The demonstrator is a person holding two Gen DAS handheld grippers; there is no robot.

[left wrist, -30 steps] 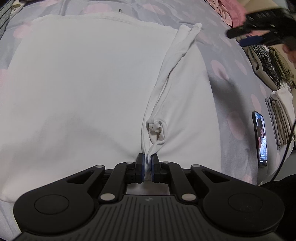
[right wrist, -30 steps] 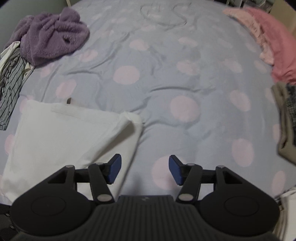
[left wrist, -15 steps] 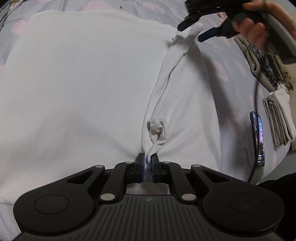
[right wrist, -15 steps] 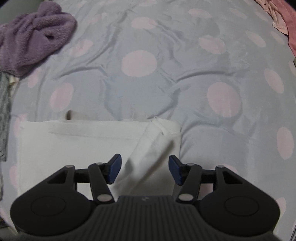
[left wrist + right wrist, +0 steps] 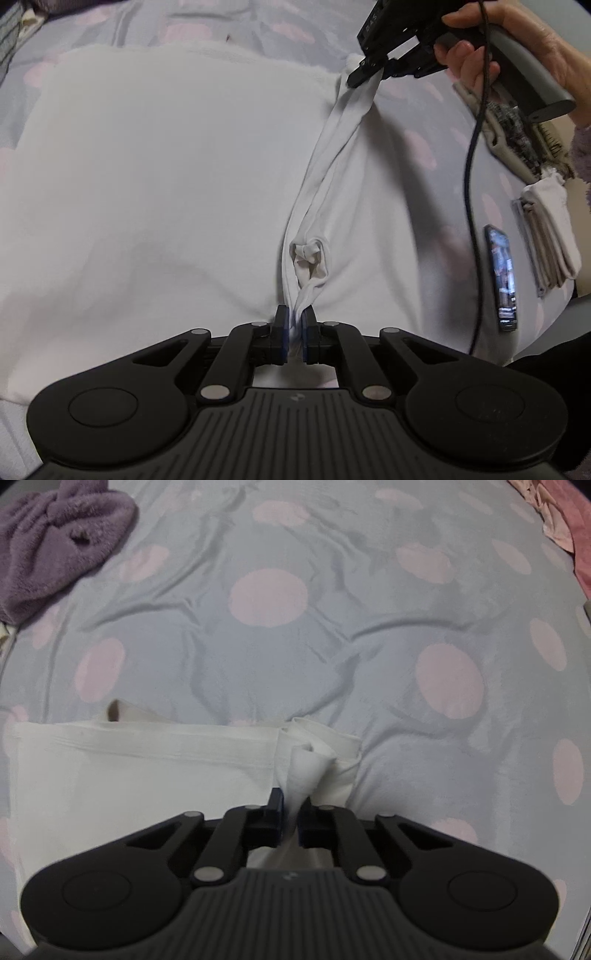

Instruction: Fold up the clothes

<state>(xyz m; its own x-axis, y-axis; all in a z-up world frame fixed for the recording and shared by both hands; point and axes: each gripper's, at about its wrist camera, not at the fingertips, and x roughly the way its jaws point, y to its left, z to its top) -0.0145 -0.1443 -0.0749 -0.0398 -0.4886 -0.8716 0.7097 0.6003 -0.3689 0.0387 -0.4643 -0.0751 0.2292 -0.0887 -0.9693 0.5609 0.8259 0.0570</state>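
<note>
A white garment (image 5: 166, 177) lies spread flat on the spotted bed sheet (image 5: 332, 646). A raised fold ridge (image 5: 332, 155) runs along it from near to far. My left gripper (image 5: 293, 332) is shut on the near end of that ridge, just below a small knot of cloth (image 5: 308, 258). In the left wrist view, a hand (image 5: 491, 44) holds my right gripper (image 5: 371, 72) at the ridge's far end. The right wrist view shows the right gripper (image 5: 291, 821) closing its jaws, with a bunched corner of the white garment (image 5: 306, 771) pinched between the pads.
A purple fleece garment (image 5: 59, 539) lies at the far left of the bed and pink clothes (image 5: 569, 517) at the far right. A phone (image 5: 504, 277), a folded pale stack (image 5: 550, 240) and patterned clothes (image 5: 517, 136) lie right of the garment. A black cable (image 5: 472, 184) hangs from the right gripper.
The right gripper came down over the garment's far corner and closed from wide open onto the cloth. The left gripper kept its hold and stayed in place.
</note>
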